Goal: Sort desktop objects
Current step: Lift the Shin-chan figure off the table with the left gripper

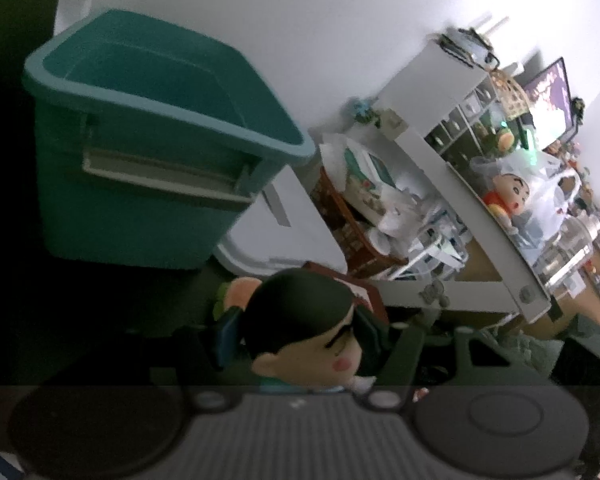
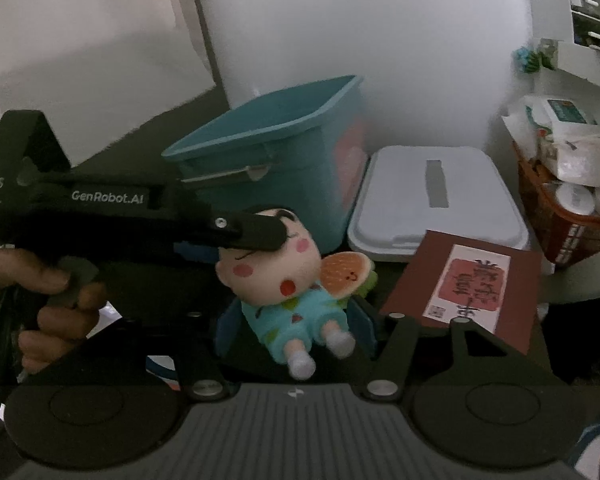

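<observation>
Doll (image 2: 284, 280) is clamped at both ends, just near of the teal bin (image 2: 268, 152). My left gripper (image 1: 300, 328) has its fingers closed on the head; my right gripper (image 2: 292, 328) straddles the blue-clad body, pads pressing the sides. The two-handed hold probably steadies a floppy plush for a lift into the open bin. "GenRobot.AI" reads on the left tool. Brown card (image 2: 466, 284), right of doll: red-label characters, unreadable.
</observation>
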